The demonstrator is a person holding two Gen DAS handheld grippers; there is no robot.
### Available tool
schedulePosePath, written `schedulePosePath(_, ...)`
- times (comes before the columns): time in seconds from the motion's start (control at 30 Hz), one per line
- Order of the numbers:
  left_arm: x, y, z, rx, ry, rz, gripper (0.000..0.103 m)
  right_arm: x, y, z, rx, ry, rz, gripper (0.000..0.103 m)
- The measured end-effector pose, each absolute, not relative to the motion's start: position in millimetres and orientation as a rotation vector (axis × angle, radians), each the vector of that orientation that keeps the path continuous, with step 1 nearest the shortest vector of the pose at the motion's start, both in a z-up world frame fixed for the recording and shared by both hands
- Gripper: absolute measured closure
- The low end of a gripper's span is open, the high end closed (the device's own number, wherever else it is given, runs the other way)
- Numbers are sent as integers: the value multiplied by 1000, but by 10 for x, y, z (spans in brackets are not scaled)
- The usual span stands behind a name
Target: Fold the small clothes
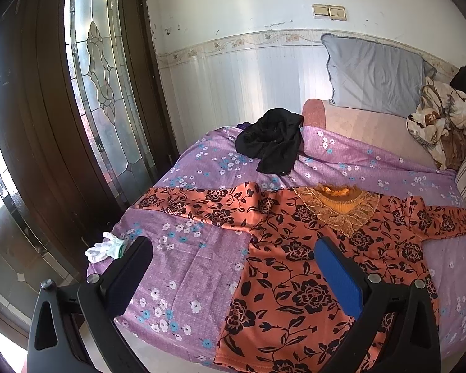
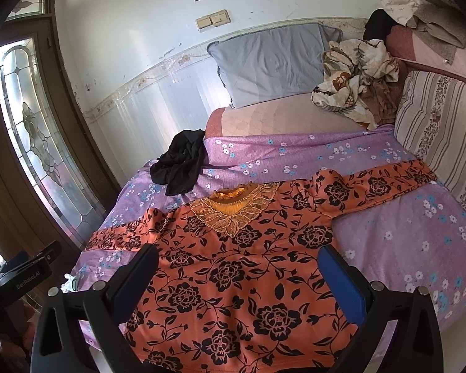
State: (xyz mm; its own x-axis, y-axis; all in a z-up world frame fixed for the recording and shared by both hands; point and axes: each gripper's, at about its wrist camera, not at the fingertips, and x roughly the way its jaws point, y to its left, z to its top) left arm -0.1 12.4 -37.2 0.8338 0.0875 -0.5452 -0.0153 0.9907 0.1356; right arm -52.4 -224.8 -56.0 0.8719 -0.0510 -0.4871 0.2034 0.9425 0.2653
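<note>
Here's the orange floral blouse (image 1: 310, 248) laid flat on the bed, front up, both sleeves spread out to the sides over the purple flowered sheet (image 1: 186, 264). Its gold lace collar (image 1: 338, 208) points away toward the wall. The hem runs off the bottom of both views, so the lower edge can't be seen.

The left gripper (image 1: 233, 267) hovers above the blouse's left side, fingers (image 1: 338, 279) spread wide and holding nothing. One finger sits over the bare sheet, the other over the orange cloth. Whether they touch the fabric is hard to say from this angle.

The right gripper (image 2: 239, 276) hangs over the middle of the blouse (image 2: 233, 264), fingers (image 2: 341, 283) likewise parted, nothing between them. At the left edge of the right wrist view a dark piece of the other tool shows, mostly cut off.

Beyond the collar lies a crumpled black garment (image 1: 271, 140) on the sheet, apart from the blouse; what kind of garment it is can't be made out. A white glove (image 1: 104, 247) lies at the bed's near-left corner, just beside the left gripper's finger and partly hidden behind it.

Further back, a grey pillow (image 2: 270, 65) leans on the wall, a bunched cream-and-brown cloth (image 2: 354, 74) beside it, and a striped cushion (image 2: 441, 130) on the right, cut by the frame. A leaded-glass door (image 1: 105, 77) stands left of the bed.
</note>
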Motion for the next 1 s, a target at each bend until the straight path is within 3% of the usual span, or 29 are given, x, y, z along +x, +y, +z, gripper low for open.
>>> schedulePosePath(1.0, -724, -63, 153, 217, 440, 72, 0, -1095, -2425, -238, 402, 361, -89, 0)
